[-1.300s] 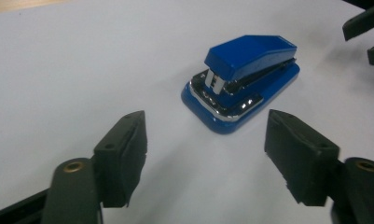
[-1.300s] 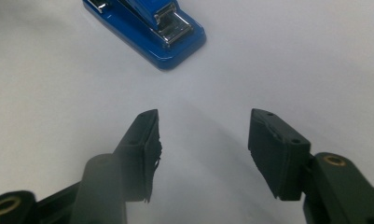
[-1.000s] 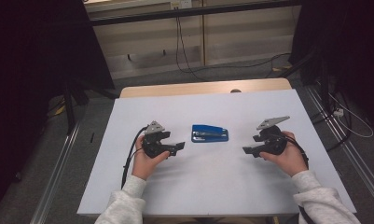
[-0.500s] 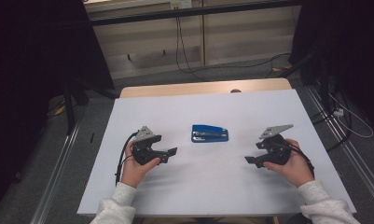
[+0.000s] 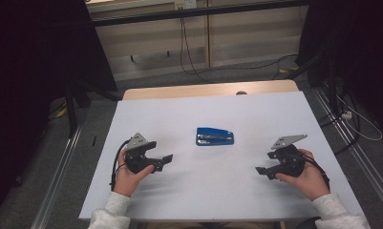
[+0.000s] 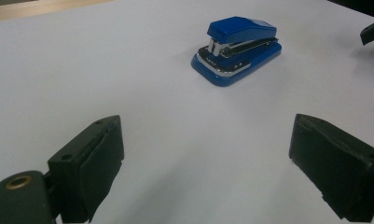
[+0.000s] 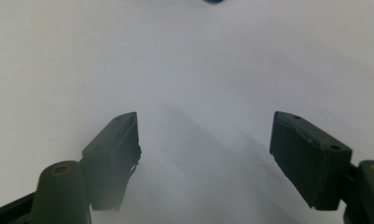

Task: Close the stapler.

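A blue stapler [image 5: 215,136] lies flat in the middle of the white tabletop [image 5: 213,195], untouched. My left gripper [image 5: 166,160] is held in a hand at the near left and points right toward the stapler [image 6: 236,49], well short of it. In the left gripper view its jaws [image 6: 205,154] stand wide apart over bare table; they have just been opening, with nothing between them. My right gripper [image 5: 261,171] is held at the near right and points left. Its jaws [image 7: 205,140] have also been opening and stand open and empty, with a sliver of the stapler [image 7: 213,1] at the top edge.
A wooden strip [image 5: 179,90] borders the table's far edge. Metal rails [image 5: 60,176] run along the floor on both sides. Cables [image 5: 189,52] trail over the floor behind the table, and dark curtains hang at the left and right. The right gripper's tip [image 6: 373,30] shows in the left gripper view.
Both hands have drawn back toward the person and away from the stapler, the left one leftward, the right one slightly rightward. The stapler has not moved.
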